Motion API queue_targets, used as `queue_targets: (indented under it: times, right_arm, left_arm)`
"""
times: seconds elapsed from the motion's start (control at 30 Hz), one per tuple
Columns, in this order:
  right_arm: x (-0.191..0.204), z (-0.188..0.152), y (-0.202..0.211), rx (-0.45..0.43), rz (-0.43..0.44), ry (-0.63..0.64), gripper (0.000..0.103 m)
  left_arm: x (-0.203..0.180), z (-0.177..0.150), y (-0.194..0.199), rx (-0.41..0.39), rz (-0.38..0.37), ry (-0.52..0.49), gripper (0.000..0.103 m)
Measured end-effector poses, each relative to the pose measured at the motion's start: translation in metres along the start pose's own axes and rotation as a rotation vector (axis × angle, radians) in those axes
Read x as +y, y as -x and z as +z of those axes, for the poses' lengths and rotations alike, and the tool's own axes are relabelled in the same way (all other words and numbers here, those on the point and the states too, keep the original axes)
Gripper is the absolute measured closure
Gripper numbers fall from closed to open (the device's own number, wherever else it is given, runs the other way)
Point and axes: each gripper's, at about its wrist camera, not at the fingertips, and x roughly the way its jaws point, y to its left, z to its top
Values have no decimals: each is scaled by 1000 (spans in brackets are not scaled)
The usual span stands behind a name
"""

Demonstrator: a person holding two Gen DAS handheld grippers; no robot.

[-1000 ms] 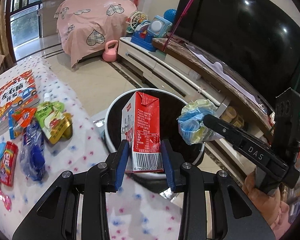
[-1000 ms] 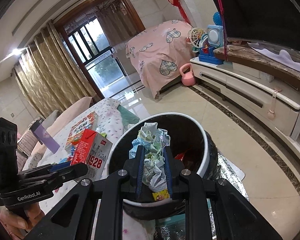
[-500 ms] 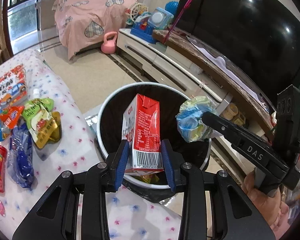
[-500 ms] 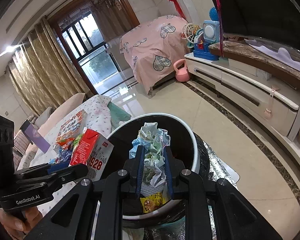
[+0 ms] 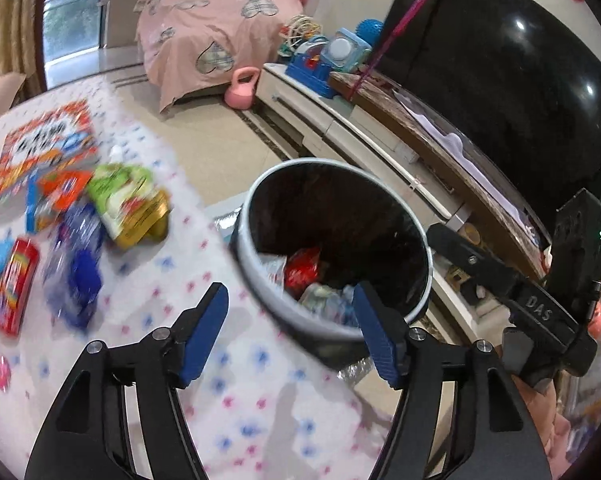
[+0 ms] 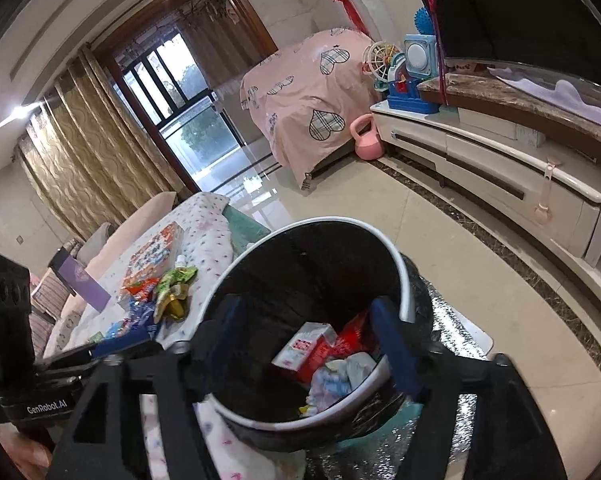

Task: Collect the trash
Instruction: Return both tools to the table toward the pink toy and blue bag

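With the left gripper and right gripper opening empty over the bin, a carton and crumpled paper are seen inside, while wrappers are left near the tablecloth's far edge.

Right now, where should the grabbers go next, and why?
Probably swing the left gripper, jaws opening and empty, toward the green snack pouch on the dotted tablecloth. The carton and crumpled paper already lie in the bin.
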Motion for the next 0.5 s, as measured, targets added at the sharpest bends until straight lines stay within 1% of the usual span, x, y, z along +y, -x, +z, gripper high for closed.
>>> queue_targets:
  times: [0.03, 0.1, 0.3, 0.5]
  right_arm:
    - [3, -3, 2, -5, 7, -1, 19]
    - [9, -7, 4, -7, 20, 1, 19]
    - [36, -24, 7, 9, 63, 13, 19]
    - [65, -46, 2, 47, 109, 24, 19]
  left_arm:
    - [5, -5, 3, 2, 1, 13, 35]
    - [15, -15, 10, 0, 15, 32, 33]
    - [50, -42, 28, 1, 45, 117, 33]
    - [84, -64, 45, 3, 69, 193, 33]
